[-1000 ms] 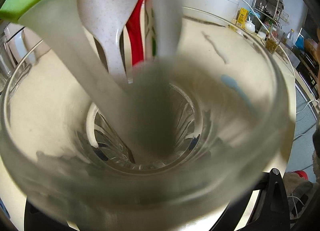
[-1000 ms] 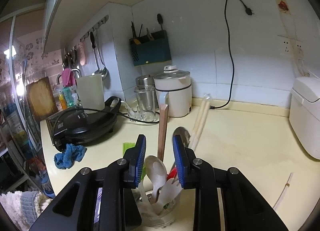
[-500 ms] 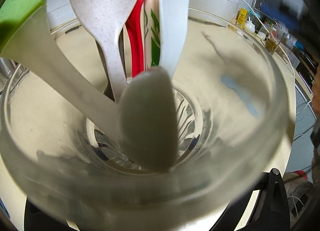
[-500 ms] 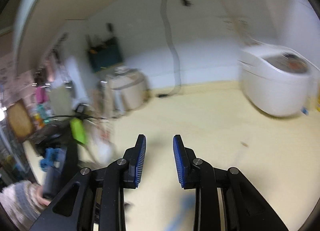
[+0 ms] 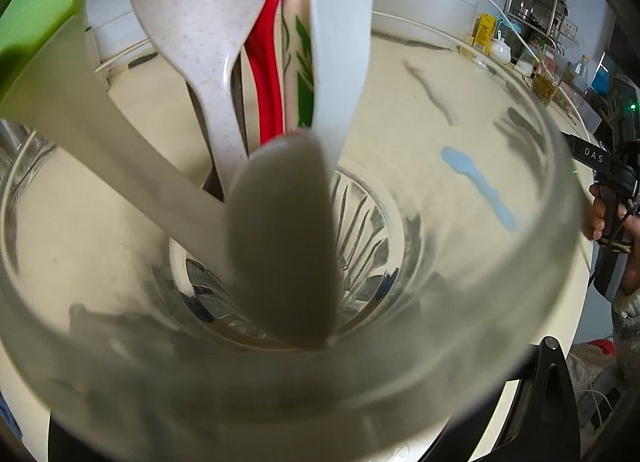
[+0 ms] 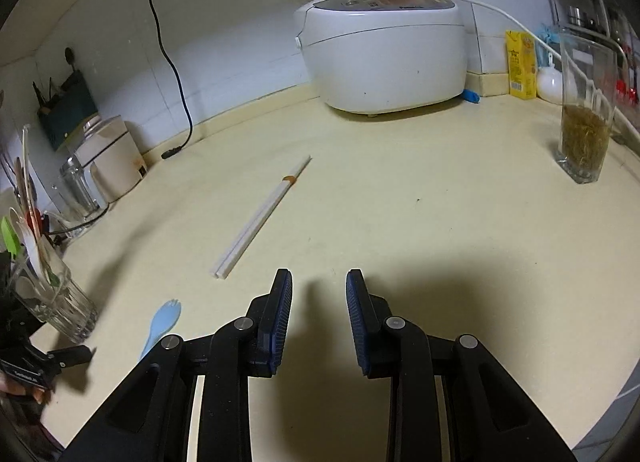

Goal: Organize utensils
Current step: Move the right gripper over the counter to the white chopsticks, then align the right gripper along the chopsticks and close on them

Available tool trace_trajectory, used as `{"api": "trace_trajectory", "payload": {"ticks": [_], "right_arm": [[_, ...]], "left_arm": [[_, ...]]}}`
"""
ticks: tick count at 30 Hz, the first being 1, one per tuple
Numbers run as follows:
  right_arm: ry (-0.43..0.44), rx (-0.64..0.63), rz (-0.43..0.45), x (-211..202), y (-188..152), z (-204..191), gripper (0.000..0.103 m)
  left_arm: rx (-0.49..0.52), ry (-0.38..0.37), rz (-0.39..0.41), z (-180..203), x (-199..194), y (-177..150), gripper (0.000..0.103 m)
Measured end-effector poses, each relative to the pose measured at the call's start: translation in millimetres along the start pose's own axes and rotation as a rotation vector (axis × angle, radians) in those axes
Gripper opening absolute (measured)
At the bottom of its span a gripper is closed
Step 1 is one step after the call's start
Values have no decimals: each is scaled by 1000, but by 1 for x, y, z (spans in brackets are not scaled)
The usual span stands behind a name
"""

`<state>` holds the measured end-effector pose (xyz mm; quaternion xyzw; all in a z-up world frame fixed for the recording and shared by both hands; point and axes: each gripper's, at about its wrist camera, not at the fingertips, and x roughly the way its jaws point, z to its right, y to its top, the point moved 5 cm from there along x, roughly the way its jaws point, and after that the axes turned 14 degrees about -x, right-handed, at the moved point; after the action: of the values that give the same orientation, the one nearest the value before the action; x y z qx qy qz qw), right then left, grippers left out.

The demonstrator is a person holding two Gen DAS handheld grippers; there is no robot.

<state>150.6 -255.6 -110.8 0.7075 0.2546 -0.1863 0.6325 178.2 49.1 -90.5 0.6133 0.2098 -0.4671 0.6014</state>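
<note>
While the glass (image 6: 52,294) of utensils stands at the counter's (image 6: 400,202) left edge:
Right gripper (image 6: 319,310): fingers parted, nothing between them
Left gripper (image 6: 36,358): clasps the glass at its sides
Blue spork (image 6: 162,322): flat on the counter beside the glass
White chopsticks (image 6: 262,216): mid-counter, well apart

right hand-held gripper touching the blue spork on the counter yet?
Apart. In the right wrist view the right hand-held gripper is open with nothing between its pads, and the blue spork lies on the countertop off to its left.
</note>
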Motion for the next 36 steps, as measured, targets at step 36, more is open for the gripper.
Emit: {"api": "trace_trajectory", "payload": {"ticks": [36], "right_arm": [[58, -132, -235, 102, 55, -80, 28]], "left_arm": [[-8, -13, 1, -2, -2, 2, 102]]}}
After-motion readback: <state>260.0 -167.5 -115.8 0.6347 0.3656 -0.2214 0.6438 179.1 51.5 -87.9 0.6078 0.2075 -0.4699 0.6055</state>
